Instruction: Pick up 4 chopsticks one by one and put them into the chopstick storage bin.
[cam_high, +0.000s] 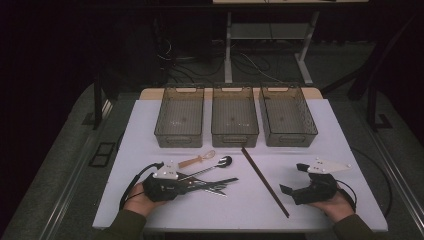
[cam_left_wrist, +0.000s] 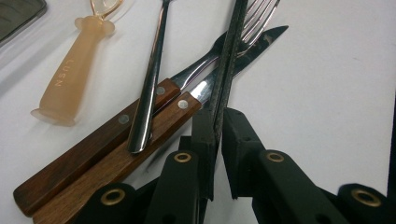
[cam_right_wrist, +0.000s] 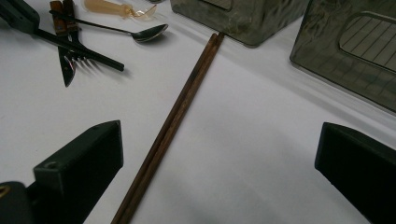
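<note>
table (cam_high: 310, 200): white, three empty bins (cam_high: 234, 116) along far edge
chopsticks (cam_right_wrist: 177, 116): brown pair, diagonal on table from middle bin toward near edge
right gripper (cam_right_wrist: 219, 172): fingers spread wide, right of chopsticks, holding nothing
left gripper (cam_left_wrist: 218, 140): fingers pinching black utensil (cam_left_wrist: 229, 60) over cutlery pile, left of chopsticks

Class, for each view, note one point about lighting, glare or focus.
High view: bright white table, dark surroundings. Left gripper view: glare along the spoon handle, near jaws soft. Right gripper view: soft shadows under the bins, jaws blurred.
</note>
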